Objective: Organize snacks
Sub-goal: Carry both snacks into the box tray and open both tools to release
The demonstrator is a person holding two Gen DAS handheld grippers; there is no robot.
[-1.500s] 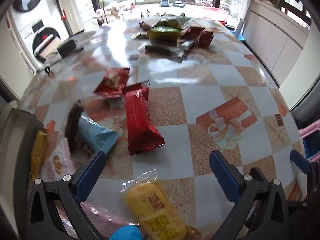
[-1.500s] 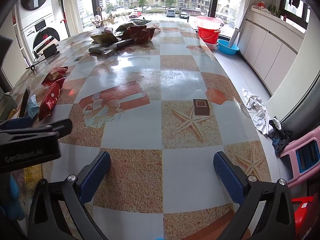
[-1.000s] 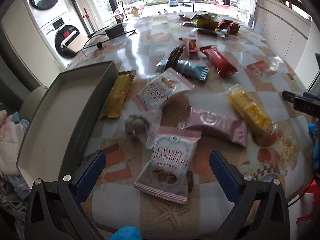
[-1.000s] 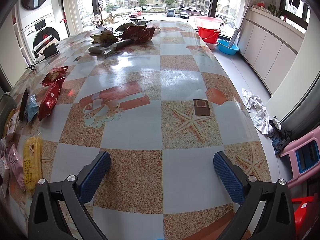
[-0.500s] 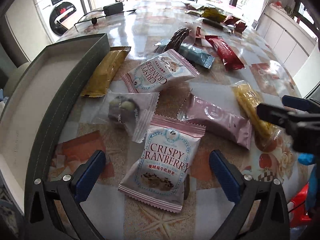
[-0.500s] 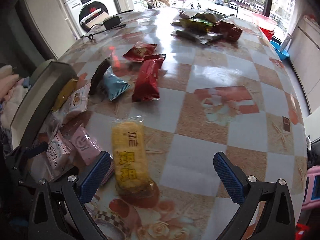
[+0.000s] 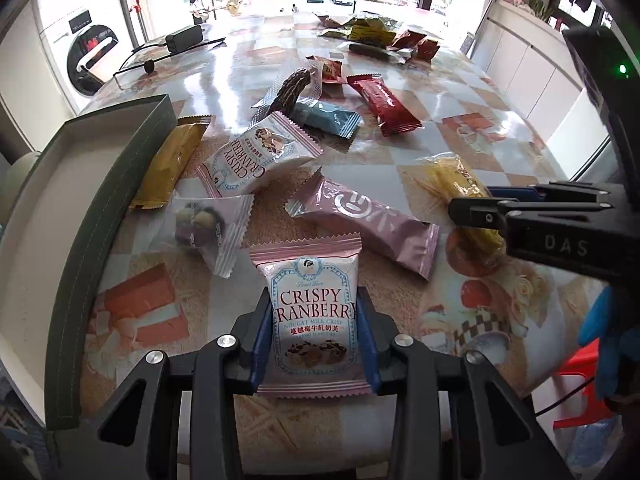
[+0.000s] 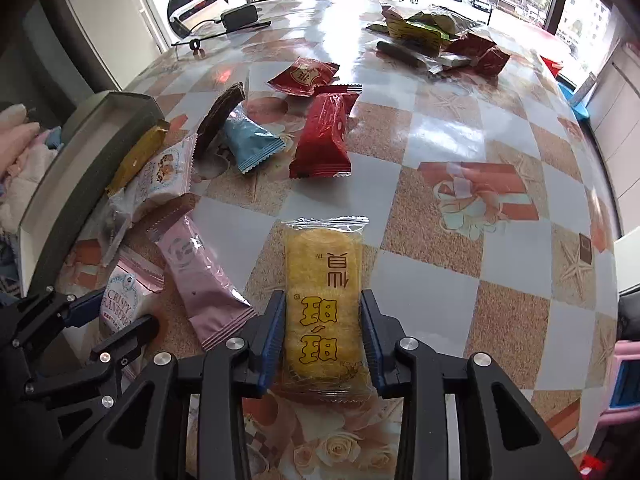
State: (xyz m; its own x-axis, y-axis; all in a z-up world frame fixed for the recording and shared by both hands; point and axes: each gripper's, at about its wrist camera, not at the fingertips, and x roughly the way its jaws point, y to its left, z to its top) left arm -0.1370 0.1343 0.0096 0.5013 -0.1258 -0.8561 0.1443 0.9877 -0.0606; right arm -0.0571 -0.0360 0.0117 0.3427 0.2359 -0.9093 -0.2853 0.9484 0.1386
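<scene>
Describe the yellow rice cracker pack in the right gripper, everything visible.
The yellow rice cracker pack is a long clear plastic wrapper with crimped ends, showing a bumpy golden cracker and yellow and dark printed characters. It lies flat on the patterned table, lengthwise away from the camera. The right gripper is shut on its near half, blue pads pressing both long edges. The pink packet lies just left, apart.

The right tongs (image 8: 323, 336) squeeze a yellow snack pack (image 8: 325, 300) lying on the desk (image 8: 460, 272). Just beside it lies a pink pack (image 8: 200, 280). Farther away are a red pack (image 8: 324, 136) and a blue pack (image 8: 250, 142).
</scene>
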